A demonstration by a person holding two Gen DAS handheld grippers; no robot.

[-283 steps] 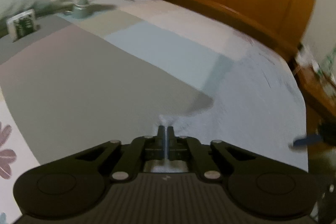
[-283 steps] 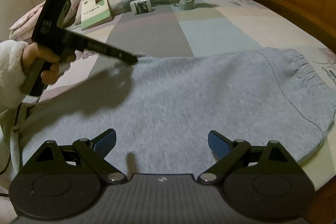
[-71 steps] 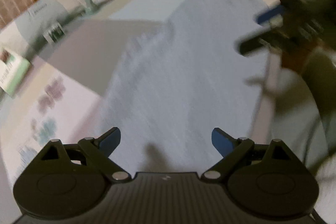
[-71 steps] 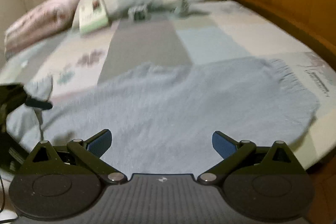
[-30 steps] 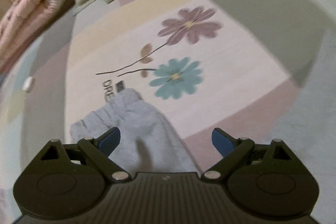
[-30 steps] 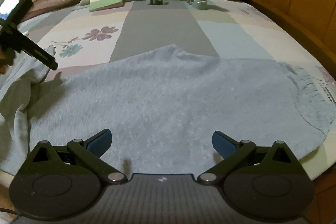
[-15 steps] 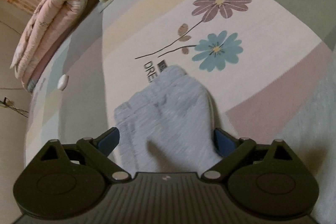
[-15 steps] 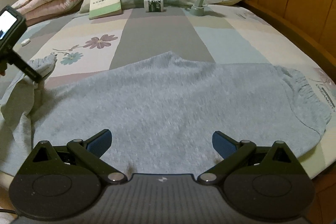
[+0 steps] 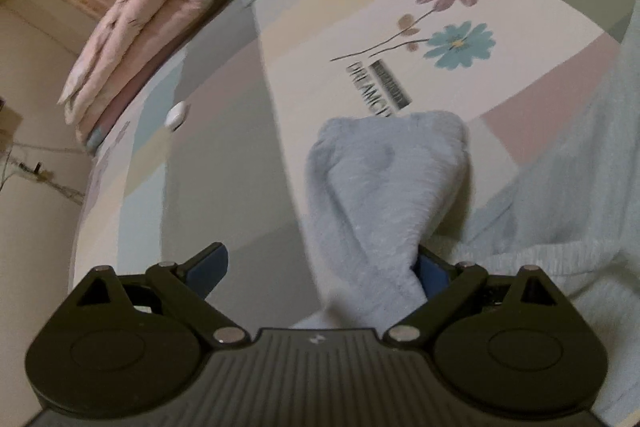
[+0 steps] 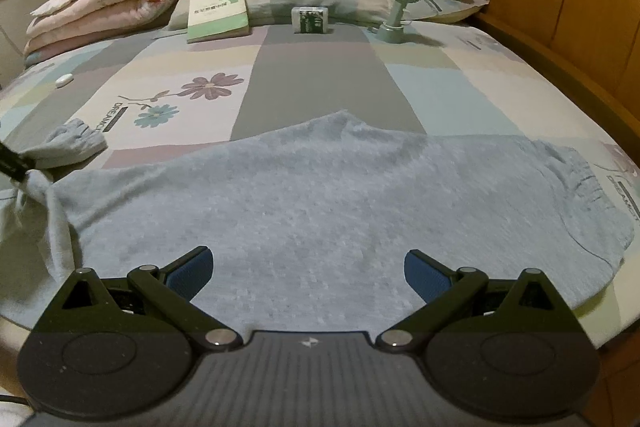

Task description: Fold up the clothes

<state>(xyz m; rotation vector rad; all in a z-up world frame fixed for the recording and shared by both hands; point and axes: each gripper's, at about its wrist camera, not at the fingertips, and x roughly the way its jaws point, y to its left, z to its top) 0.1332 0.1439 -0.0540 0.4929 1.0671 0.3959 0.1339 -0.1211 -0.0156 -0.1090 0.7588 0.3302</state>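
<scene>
Between my left hand-held gripper's (image 9: 322,269) spread jaws lies the grey sleeve (image 9: 384,187); I should clamp near its cuff, right hand-held gripper (image 10: 306,273) open.

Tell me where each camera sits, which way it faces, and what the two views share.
Left wrist: on the left gripper, low over the bed, facing a grey sleeve between its open fingers.
Right wrist: on the right gripper, at the bed's edge, facing the pillows; fingers open over the grey garment.
Shared: sleeve, flower print, book, pink quilt.
</scene>
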